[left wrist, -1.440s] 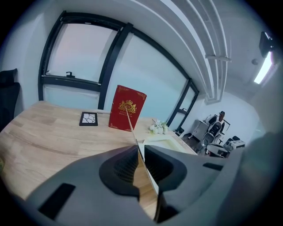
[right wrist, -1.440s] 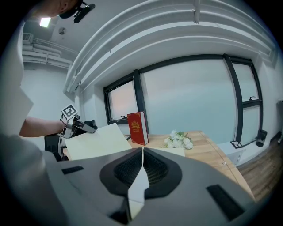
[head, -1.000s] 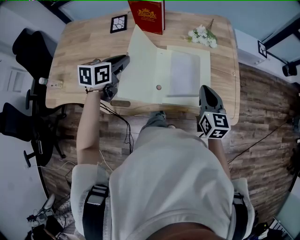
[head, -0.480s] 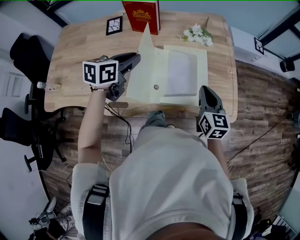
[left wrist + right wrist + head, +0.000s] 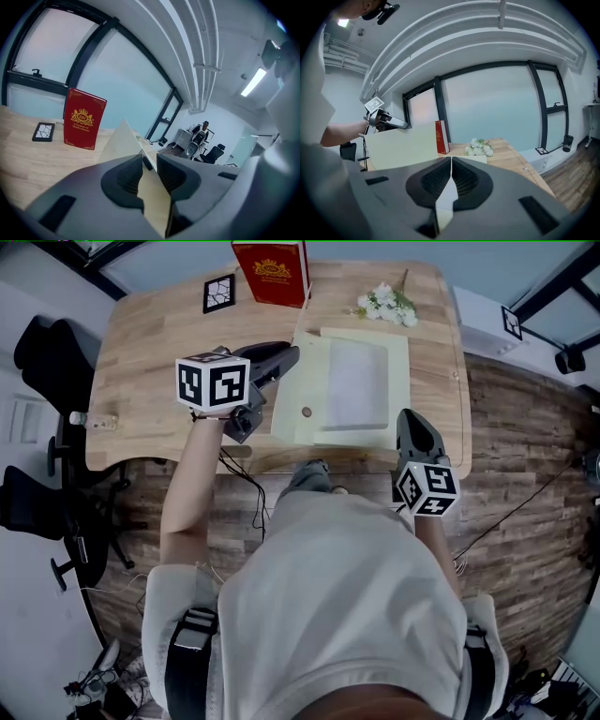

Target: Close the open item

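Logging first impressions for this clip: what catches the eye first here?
A cream folder on the wooden table, its cover raised between the jaws of the left gripper, which have just been opening. The right gripper clamps its near edge; a red book stands behind.

Cool, even daylight pours through the windows (image 5: 497,108), which wash out pale. A ceiling lamp (image 5: 253,82) glares at two o'clock in the left gripper view. Fisheye bending darkens every corner. Shadows on the table (image 5: 150,343) are faint; the folder (image 5: 298,395) looks flatly lit.
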Demonstrator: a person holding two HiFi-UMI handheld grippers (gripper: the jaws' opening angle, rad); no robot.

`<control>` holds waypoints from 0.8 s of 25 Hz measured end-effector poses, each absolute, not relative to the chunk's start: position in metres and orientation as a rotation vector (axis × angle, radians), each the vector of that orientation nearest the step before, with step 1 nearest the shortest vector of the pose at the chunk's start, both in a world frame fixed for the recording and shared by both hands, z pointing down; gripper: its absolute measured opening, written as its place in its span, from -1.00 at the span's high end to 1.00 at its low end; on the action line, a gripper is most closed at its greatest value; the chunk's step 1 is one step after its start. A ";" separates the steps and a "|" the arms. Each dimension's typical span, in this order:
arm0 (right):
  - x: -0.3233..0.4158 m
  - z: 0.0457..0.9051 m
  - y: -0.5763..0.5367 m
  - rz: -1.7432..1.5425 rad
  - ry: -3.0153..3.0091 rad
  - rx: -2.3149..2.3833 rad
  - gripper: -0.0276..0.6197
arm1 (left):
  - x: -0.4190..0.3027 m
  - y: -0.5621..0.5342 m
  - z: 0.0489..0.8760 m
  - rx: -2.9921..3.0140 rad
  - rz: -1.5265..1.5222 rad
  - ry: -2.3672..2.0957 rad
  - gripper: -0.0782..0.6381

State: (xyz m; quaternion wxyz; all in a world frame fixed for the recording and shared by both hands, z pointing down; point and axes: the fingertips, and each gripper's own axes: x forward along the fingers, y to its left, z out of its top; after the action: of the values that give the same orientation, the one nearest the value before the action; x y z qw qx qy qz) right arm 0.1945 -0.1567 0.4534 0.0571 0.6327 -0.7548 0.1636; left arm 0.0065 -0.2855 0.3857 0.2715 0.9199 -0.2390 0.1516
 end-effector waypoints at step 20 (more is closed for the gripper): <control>0.209 0.450 -0.145 0.482 -2.225 2.023 0.85 | 0.070 -0.267 0.386 2.504 0.343 -0.427 0.43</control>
State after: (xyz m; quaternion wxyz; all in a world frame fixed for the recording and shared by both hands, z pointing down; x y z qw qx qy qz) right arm 0.2089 -0.1452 0.4496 0.0483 0.6635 -0.7297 0.1581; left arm 0.0697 -0.2670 0.3857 0.2850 0.9364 -0.1597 0.1283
